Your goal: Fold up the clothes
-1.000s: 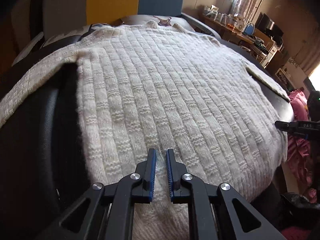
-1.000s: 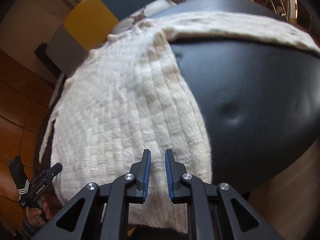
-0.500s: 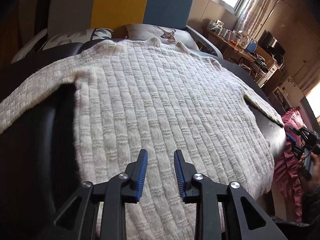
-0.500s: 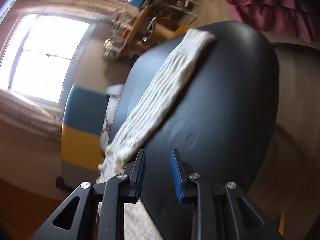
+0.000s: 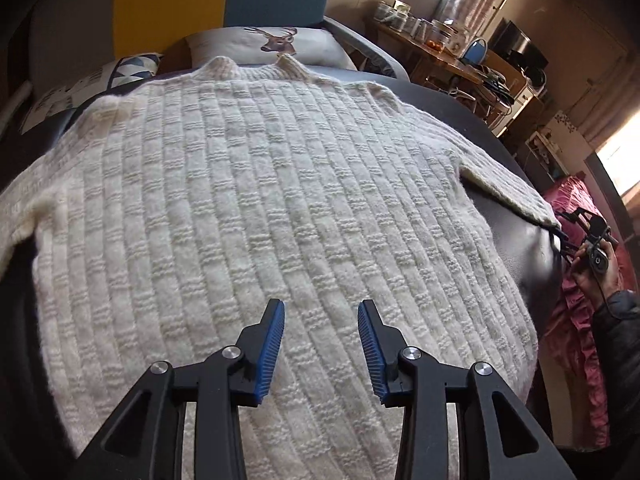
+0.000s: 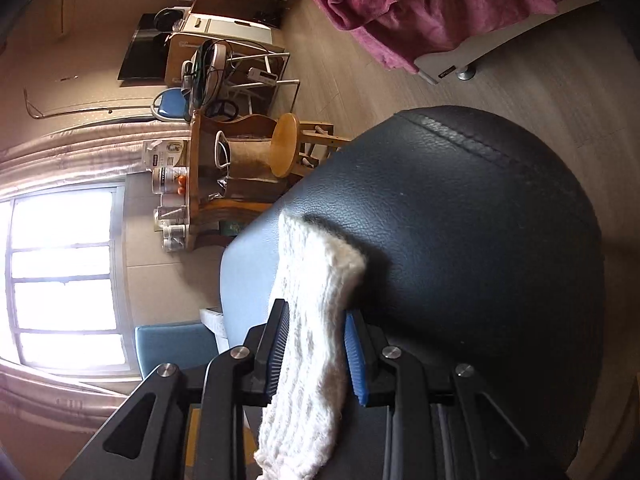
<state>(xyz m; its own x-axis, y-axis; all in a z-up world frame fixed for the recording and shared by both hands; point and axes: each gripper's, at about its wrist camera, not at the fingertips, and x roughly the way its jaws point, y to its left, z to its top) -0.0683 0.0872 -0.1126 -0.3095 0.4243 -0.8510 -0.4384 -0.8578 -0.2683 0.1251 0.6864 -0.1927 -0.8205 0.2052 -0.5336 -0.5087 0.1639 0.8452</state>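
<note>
Left wrist view: the left gripper (image 5: 321,322) hovers with jaws released above the cream sweater (image 5: 256,208) spread flat on the black cushion (image 5: 516,236). Right wrist view: the right gripper (image 6: 316,328) has its jaws around the sweater's sleeve (image 6: 316,300), though I cannot tell if they pinch it.

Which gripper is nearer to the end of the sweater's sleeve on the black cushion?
Right. The right gripper straddles the sleeve just short of its end, fingers open on either side. The left gripper hovers open above the sweater's body, well away from that sleeve.
</note>
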